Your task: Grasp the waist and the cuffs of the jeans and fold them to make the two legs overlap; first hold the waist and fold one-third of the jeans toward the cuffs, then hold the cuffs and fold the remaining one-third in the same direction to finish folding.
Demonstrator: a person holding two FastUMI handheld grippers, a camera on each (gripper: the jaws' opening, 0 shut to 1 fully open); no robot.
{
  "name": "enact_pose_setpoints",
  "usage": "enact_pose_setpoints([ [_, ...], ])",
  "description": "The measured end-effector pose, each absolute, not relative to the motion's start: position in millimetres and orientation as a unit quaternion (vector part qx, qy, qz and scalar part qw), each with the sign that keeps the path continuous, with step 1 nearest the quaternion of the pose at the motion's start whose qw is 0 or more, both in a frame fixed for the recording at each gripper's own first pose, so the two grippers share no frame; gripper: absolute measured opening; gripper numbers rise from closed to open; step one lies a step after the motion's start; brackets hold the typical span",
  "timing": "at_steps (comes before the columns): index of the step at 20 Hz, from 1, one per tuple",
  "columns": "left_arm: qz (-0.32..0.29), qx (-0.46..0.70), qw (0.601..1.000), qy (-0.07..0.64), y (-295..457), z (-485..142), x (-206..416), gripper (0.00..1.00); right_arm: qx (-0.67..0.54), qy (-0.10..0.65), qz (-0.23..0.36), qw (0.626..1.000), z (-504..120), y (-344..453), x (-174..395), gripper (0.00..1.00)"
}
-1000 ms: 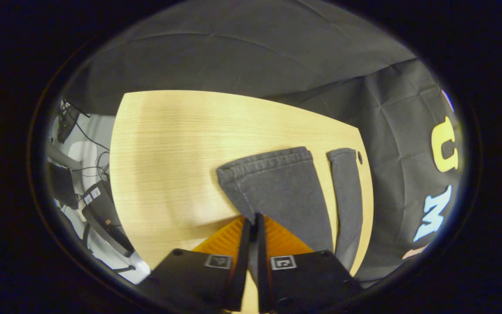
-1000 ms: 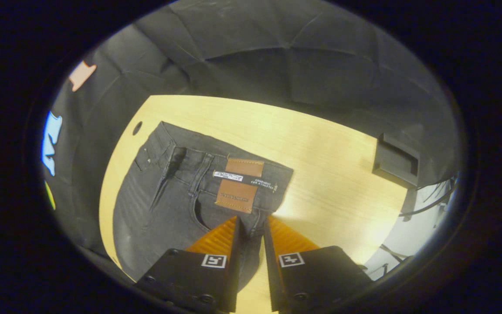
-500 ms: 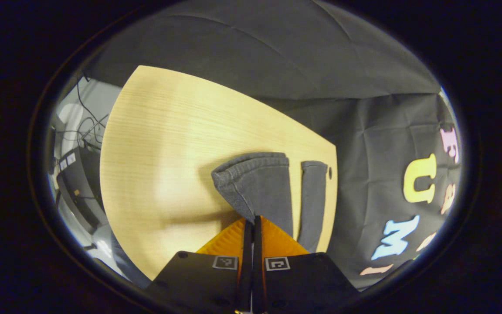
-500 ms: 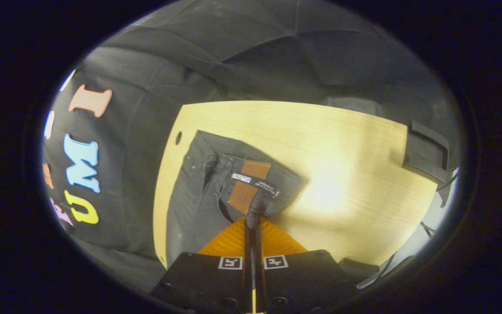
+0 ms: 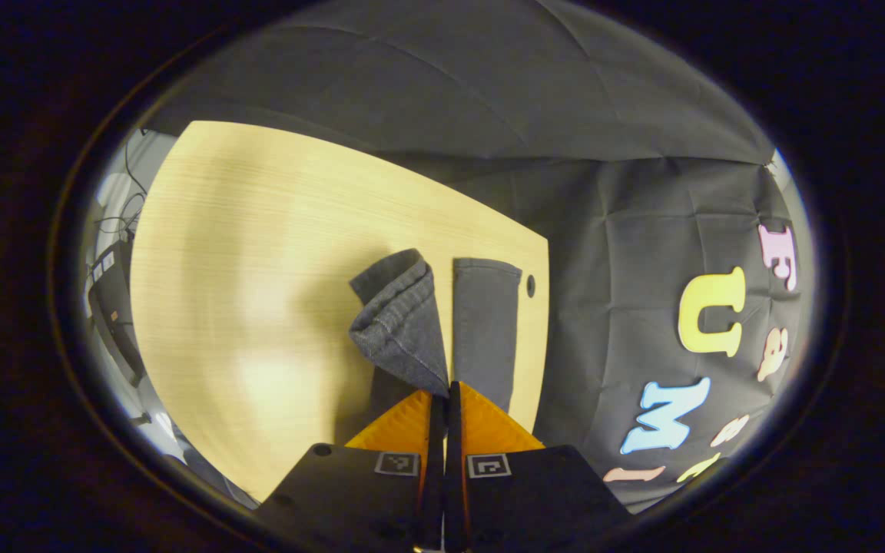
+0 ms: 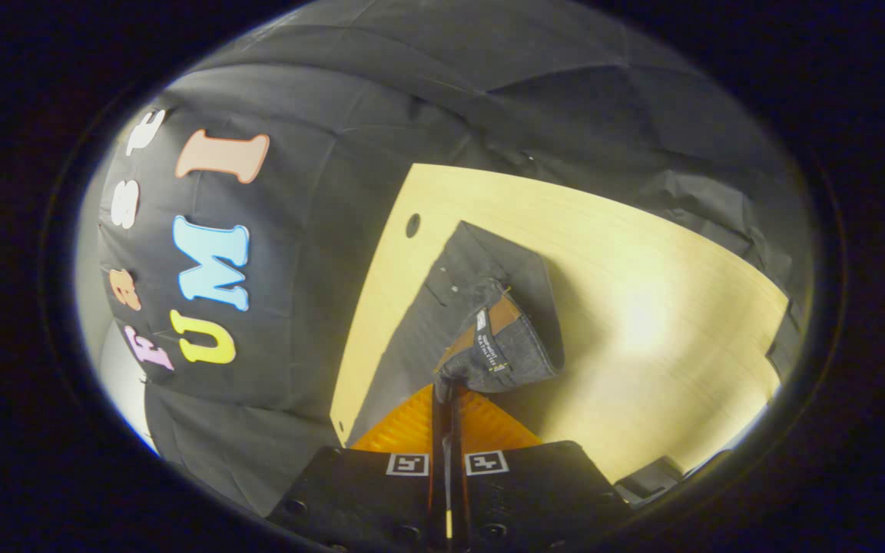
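Lying lengthwise along the far edge of the wooden surface (image 5: 258, 230): one pair of dark grey jeans (image 6: 427, 307), waist at one end, two cuffs at the other. Left gripper (image 5: 442, 395) fingers closed on the lifted near cuff (image 5: 400, 326); far cuff (image 5: 486, 307) flat. Right gripper (image 6: 445, 392) fingers closed on the raised waist corner (image 6: 500, 346), brown patch showing.

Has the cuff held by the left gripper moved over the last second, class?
Yes. The cuff in the left gripper has lifted off the table and swung toward the other leg by the table's hole.
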State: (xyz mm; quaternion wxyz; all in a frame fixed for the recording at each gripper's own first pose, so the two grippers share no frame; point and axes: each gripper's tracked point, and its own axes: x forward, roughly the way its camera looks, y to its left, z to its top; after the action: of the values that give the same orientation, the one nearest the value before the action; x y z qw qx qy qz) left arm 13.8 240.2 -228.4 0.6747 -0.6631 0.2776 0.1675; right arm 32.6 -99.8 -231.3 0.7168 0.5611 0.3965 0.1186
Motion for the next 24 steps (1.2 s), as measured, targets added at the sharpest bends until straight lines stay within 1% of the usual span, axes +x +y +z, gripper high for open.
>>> enact_pose_setpoints([
  [3, 0.151, -0.669, 0.673, 0.277, 237, -209, 54, 0.09, 0.56, 0.387, 0.133, 0.72, -224, -112, 56, 0.02],
  [7, 0.129, -0.662, 0.684, 0.277, 237, -194, 121, 0.09, 0.561, 0.358, 0.139, 0.733, -200, -100, 116, 0.02],
  [10, 0.117, -0.661, 0.689, 0.274, 239, -186, 184, 0.08, 0.564, 0.343, 0.128, 0.74, -183, -77, 169, 0.02],
  [11, 0.116, -0.657, 0.692, 0.277, 240, -189, 203, 0.08, 0.563, 0.339, 0.121, 0.744, -183, -73, 186, 0.0],
  [12, 0.116, -0.649, 0.697, 0.28, 240, -196, 222, 0.09, 0.563, 0.338, 0.115, 0.745, -184, -68, 202, 0.02],
  [15, 0.122, -0.617, 0.717, 0.3, 236, -225, 263, 0.09, 0.566, 0.347, 0.083, 0.743, -211, -56, 241, 0.02],
  [18, 0.131, -0.583, 0.731, 0.33, 228, -258, 289, 0.09, 0.559, 0.357, 0.052, 0.747, -254, -45, 264, 0.02],
  [20, 0.138, -0.555, 0.743, 0.348, 225, -276, 301, 0.09, 0.553, 0.36, 0.036, 0.75, -271, -36, 274, 0.02],
  [22, 0.138, -0.536, 0.744, 0.373, 211, -287, 305, 0.09, 0.542, 0.378, 0.02, 0.75, -292, -26, 274, 0.02],
  [24, 0.158, -0.5, 0.752, 0.399, 204, -305, 302, 0.1, 0.533, 0.38, 0.015, 0.756, -297, -21, 273, 0.03],
])
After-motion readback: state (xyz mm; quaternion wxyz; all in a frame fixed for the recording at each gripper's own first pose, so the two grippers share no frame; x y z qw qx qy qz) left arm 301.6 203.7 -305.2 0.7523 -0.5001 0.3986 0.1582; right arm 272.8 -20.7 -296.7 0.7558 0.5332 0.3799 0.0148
